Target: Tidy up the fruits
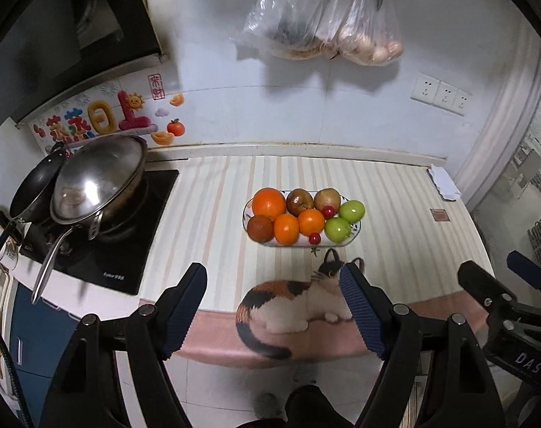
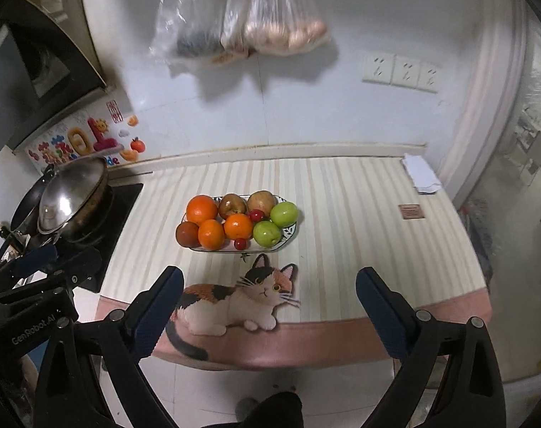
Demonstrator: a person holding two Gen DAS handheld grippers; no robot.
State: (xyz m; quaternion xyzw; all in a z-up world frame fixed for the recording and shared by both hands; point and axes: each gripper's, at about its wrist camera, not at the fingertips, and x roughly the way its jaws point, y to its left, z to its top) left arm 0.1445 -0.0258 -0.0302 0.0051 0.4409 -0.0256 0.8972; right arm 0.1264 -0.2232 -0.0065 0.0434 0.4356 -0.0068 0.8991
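Note:
An oval patterned plate (image 1: 356, 230) (image 2: 292, 232) stands mid-counter on a striped cloth. It holds three oranges (image 1: 269, 202) (image 2: 201, 209), two green apples (image 1: 351, 211) (image 2: 284, 214), brownish fruits (image 1: 299, 202) (image 2: 232, 204) and two small red fruits (image 1: 314, 238) (image 2: 240, 243). My left gripper (image 1: 274, 278) is open and empty, held above the counter's front edge, short of the plate. My right gripper (image 2: 270, 281) is open and empty, also in front of the plate. Each gripper shows at the edge of the other's view.
A cat picture (image 1: 288, 303) (image 2: 235, 299) is on the cloth's front. A hob with a lidded wok (image 1: 99, 182) (image 2: 72, 196) and a dark pan stands left. Plastic bags (image 1: 324, 25) (image 2: 242, 25) hang on the wall. A folded cloth (image 1: 444, 182) (image 2: 422, 174) lies far right.

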